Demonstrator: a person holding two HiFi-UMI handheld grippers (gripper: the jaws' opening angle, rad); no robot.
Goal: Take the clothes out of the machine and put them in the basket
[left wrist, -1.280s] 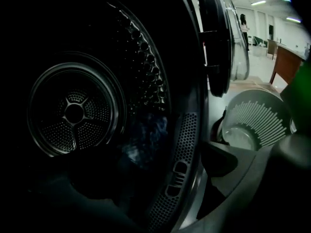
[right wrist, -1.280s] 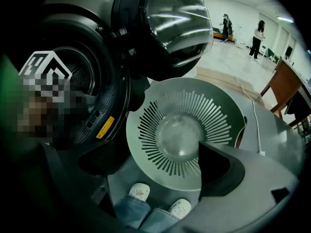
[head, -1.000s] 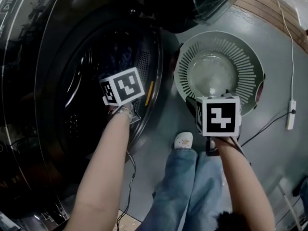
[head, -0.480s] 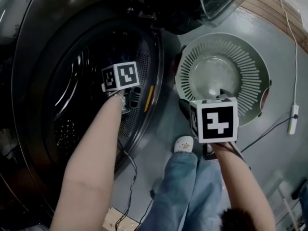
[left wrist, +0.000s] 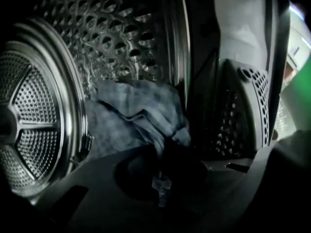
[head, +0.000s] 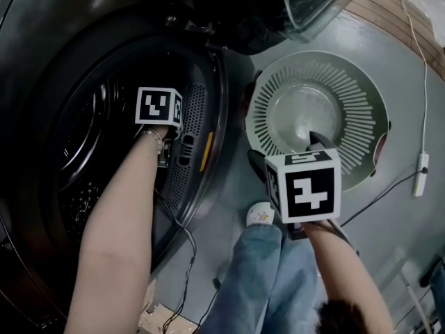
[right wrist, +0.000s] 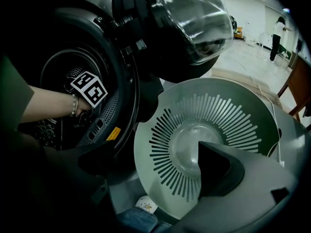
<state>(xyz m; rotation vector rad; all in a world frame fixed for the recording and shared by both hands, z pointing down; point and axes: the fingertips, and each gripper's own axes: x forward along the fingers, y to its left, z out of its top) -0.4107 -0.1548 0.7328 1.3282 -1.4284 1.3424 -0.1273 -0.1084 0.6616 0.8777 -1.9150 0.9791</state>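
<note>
A blue checked cloth (left wrist: 138,113) lies bunched at the bottom of the steel drum (left wrist: 39,125) of the washing machine (head: 83,117). My left gripper (left wrist: 163,187) is inside the drum; its jaws have just been closing and are shut on a fold of that cloth. From the head view only its marker cube (head: 158,107) shows. The pale green slotted basket (head: 361,103) stands on the floor right of the machine, with nothing in it. My right gripper (right wrist: 155,166) hangs over the basket's near rim, jaws wide open with nothing between them.
The machine's glass door (head: 316,2) stands open above the basket. The person's jeans and a white shoe (head: 263,214) are just below the basket. A cable and white adapter (head: 419,174) lie on the floor at right. A wooden strip (head: 389,12) runs across the top right.
The left arm has reached lower and deeper into the drum, its cube sliding left in the head view. The right gripper has drifted slightly left over the basket's edge.
</note>
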